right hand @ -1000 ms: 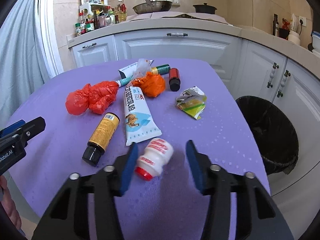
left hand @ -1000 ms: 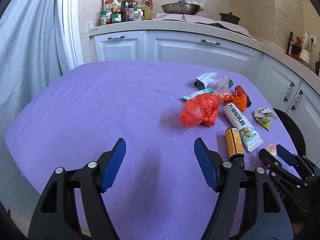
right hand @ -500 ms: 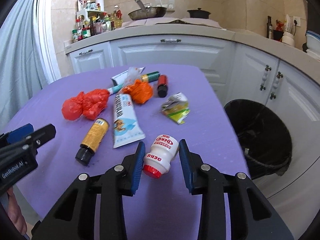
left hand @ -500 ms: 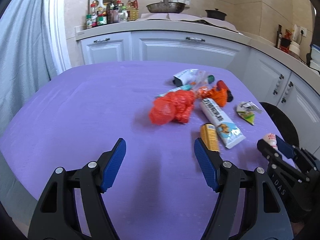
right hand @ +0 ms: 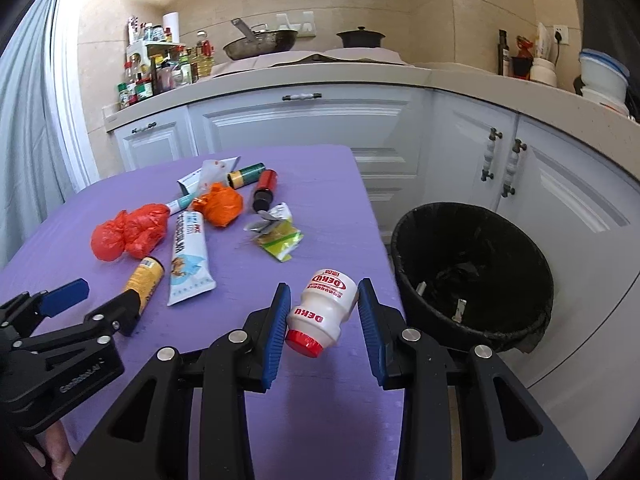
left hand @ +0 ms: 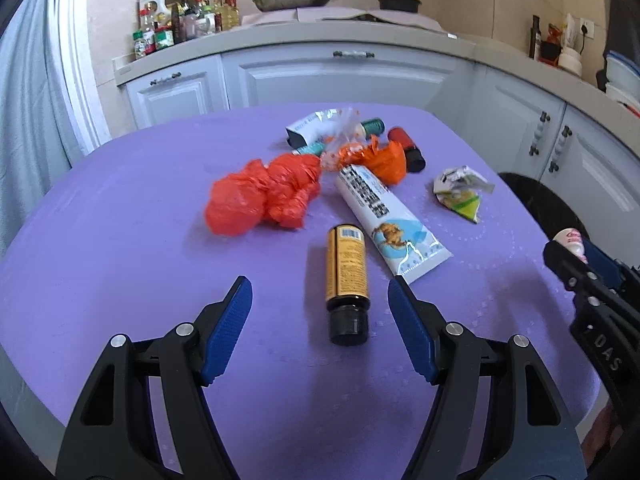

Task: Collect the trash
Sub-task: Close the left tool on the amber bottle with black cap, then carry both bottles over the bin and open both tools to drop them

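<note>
My right fingers (right hand: 322, 316) grip the white bottle (right hand: 325, 306), tilted, cap toward me, lifted over the tabletop (right hand: 320, 184) edge beside the bin (right hand: 472, 276). Its rounded body could slip before it clears the rim. My left fingers (left hand: 320, 312) stand open around the amber bottle (left hand: 346, 280), not touching; closing could roll it into the tube (left hand: 390, 218).

The left gripper (left hand: 320, 300) points down at a slant, and its two blue pads stand wide apart with nothing pressed between them. The right gripper (right hand: 323, 312) also points down at a slant; its pads are close together and clamp a small white bottle (right hand: 323, 308), lifted off the surface.
</note>
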Tool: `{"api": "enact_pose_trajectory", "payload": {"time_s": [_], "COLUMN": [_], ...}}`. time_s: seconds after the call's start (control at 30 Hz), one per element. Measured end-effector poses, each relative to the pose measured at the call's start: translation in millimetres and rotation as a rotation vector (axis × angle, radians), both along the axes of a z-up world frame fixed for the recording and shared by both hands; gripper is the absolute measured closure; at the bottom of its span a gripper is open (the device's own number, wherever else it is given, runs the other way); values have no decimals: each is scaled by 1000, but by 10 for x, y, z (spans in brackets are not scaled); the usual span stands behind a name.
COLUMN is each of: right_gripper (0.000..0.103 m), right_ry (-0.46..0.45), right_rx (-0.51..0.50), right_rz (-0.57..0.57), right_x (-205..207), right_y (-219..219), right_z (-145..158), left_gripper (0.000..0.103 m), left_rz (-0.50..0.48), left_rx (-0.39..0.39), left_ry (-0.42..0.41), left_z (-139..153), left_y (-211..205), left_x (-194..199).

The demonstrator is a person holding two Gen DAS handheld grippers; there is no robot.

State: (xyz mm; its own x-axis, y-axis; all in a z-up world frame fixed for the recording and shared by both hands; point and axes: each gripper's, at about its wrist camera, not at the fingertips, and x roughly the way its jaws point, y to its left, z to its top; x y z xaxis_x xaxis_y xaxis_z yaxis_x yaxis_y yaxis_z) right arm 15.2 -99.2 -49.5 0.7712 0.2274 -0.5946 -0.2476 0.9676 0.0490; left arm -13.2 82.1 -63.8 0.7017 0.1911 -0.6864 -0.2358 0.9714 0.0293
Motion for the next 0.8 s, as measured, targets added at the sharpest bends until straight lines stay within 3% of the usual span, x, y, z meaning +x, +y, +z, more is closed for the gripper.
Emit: {"api": "enact_pose_trajectory", "payload": {"time_s": [0.27, 0.57, 0.8], "right_gripper": [67, 67, 67], "right_ry": [10, 14, -3], "right_rx": [17, 16, 10], "right_rz": [-3, 2, -20], "right_x": [36, 50, 72], "right_y": [-87, -88, -152], "right_z": [-45, -60, -5], "left_gripper": [80, 80, 80], "left_rz": [-32, -41, -70], "left_rx": [2, 6, 14], "left_ry": [26, 3, -68], "left_z": [-100, -41, 221], "left_y": [-71, -105, -203], "left_x": [45, -13, -55]}}
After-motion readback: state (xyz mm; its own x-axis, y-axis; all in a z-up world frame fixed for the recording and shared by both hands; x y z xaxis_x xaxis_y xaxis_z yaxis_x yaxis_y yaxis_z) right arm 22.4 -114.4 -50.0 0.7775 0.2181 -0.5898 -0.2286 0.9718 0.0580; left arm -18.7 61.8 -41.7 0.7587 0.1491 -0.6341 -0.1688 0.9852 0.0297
